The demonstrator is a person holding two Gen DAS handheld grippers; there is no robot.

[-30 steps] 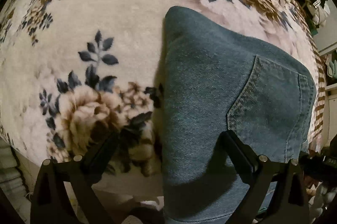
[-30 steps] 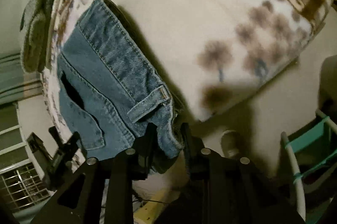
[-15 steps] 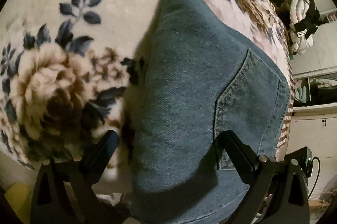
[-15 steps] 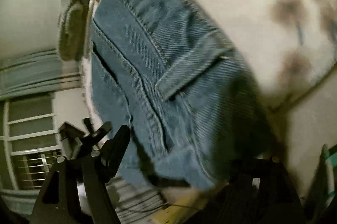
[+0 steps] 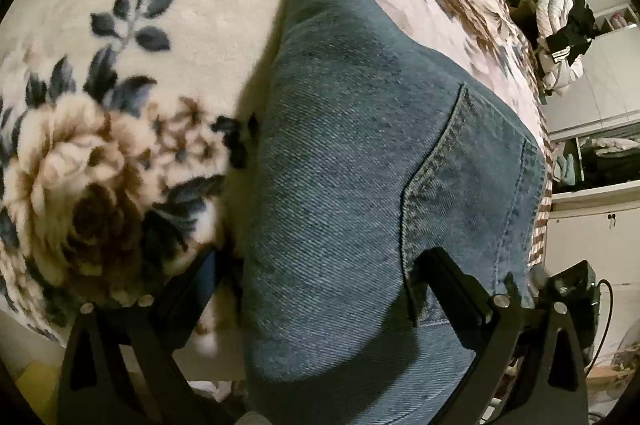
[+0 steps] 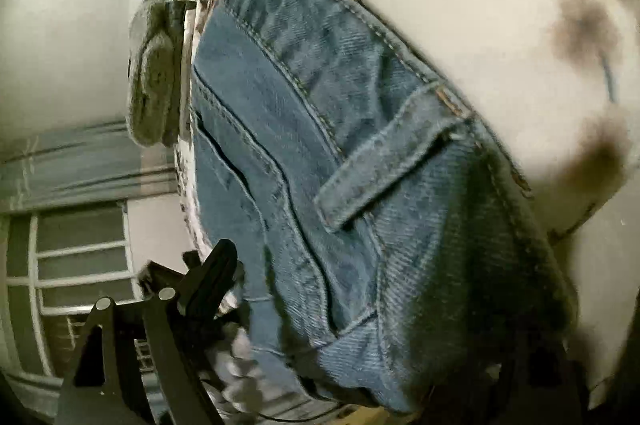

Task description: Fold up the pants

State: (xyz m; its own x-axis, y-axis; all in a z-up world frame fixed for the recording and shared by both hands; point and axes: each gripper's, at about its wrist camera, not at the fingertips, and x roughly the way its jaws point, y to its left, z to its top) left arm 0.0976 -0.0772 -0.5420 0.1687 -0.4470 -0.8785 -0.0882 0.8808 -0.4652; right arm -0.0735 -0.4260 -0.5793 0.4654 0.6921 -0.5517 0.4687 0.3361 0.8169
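Both tools standing open over folded jeans on the bed.

The pants (image 5: 360, 185) are lying folded on the floral blanket (image 5: 160, 5), hanging slightly over the bed edge. The left tool (image 5: 320, 289) is straddling the denim, jaws spread wide, gripping nothing. The right tool (image 6: 384, 313) has just been opening; the waistband corner is sitting between its jaws, unclamped, belt loop (image 6: 392, 165) facing up.
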